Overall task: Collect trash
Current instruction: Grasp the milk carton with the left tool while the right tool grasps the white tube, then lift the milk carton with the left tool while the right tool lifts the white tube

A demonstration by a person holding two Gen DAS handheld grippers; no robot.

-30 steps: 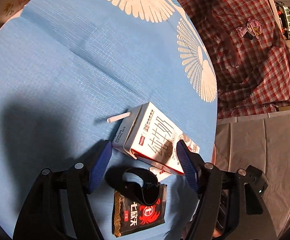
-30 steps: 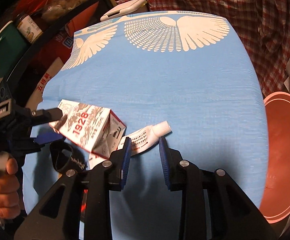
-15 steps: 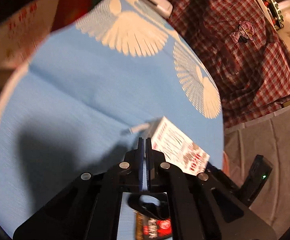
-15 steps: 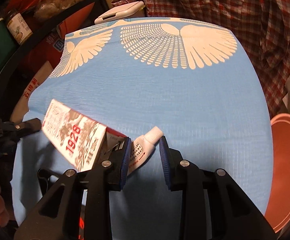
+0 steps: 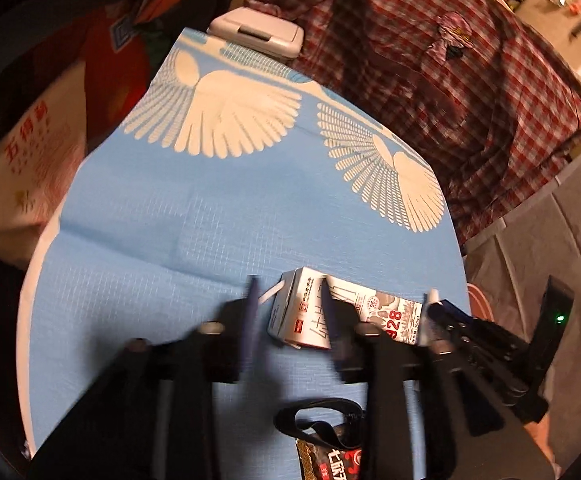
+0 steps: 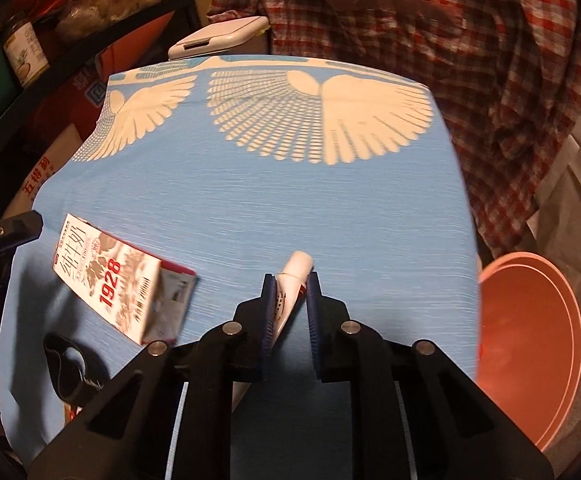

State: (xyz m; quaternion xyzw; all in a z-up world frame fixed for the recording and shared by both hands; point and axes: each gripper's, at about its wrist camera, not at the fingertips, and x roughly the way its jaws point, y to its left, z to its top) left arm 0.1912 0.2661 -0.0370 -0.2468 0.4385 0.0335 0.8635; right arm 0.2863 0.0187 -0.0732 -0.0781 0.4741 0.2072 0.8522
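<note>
A white milk carton marked 1928 [image 5: 346, 314] [image 6: 120, 284] lies on its side on the blue cloth. My left gripper [image 5: 290, 312] is open and motion-blurred, its right finger over the carton, not gripping it. A white toothpaste tube [image 6: 292, 280] sits between the fingers of my right gripper [image 6: 290, 300], which has closed in on it. A dark snack wrapper [image 5: 332, 460] lies below the carton, with a black strap [image 5: 318, 416] [image 6: 68, 364] on it.
The round table wears a blue cloth with white wing prints [image 5: 226, 120] [image 6: 318, 120]. A pink bin [image 6: 530, 344] stands at the right edge. A red plaid shirt [image 5: 450, 60] hangs behind. A white box [image 6: 218, 36] sits at the far edge. Cluttered shelves stand left.
My left gripper snapped shut off the carton, then opened again; the carton tipped and lies flat. My right gripper moved onto the toothpaste tube and narrowed around it.
</note>
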